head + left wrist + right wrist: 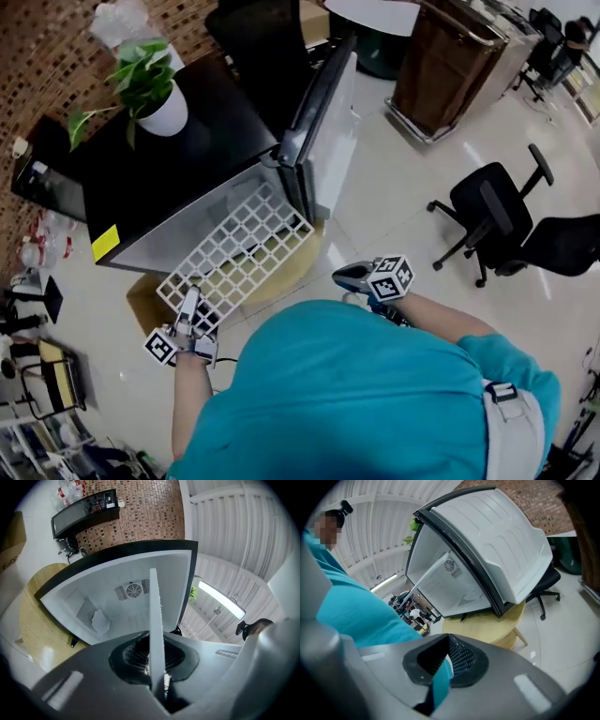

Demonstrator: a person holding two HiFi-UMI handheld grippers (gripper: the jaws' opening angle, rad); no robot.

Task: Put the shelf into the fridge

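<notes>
White lattice shelf (239, 248) hung tilted at the mouth of the black fridge (169, 169), its far end at the opening beside the open door (323, 131) and its near corner out over the wooden table (292, 270). The left gripper (192, 302) pinched that near corner. In its own view the shelf ran edge-on as a pale strip rising from between the clamped jaws towards the fridge's back wall. The right gripper (345, 275) hung well apart from the shelf, close to the person's teal shirt (356, 394), its jaws drawn together on nothing.
</notes>
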